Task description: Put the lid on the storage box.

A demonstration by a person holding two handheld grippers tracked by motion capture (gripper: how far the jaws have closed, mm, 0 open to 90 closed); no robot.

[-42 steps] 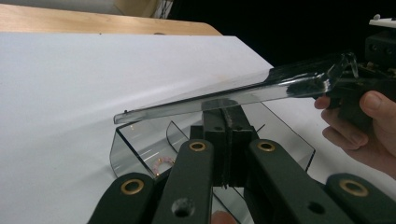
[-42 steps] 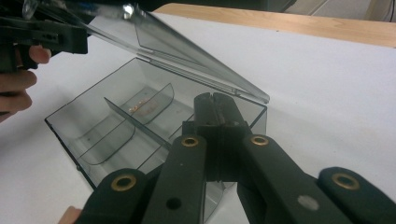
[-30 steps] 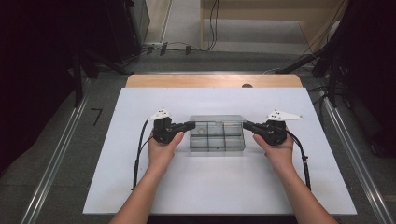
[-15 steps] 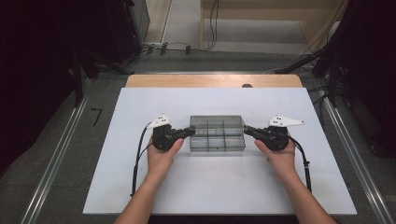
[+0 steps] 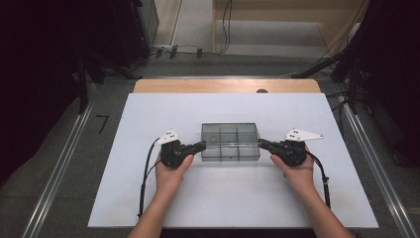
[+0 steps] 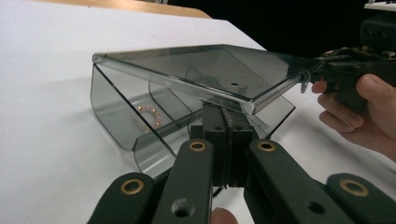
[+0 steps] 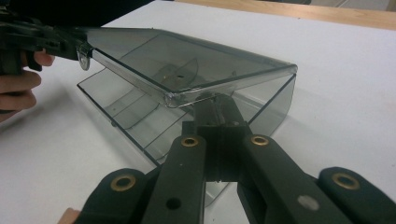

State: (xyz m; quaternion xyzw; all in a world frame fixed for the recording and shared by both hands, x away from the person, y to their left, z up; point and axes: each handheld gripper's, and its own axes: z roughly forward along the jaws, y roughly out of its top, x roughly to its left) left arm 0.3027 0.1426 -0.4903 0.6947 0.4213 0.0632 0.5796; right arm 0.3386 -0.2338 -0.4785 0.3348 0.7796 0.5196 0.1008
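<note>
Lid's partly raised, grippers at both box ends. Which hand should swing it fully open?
Right, narrowly. The right gripper, shut, sits further in under the end of the lid; the left gripper, also shut, props it nearer the front corner, likelier to slip.

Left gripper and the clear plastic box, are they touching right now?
Touching. The left gripper view shows the left gripper with its shut jaws tucked against the box just under the lid's edge.
</note>
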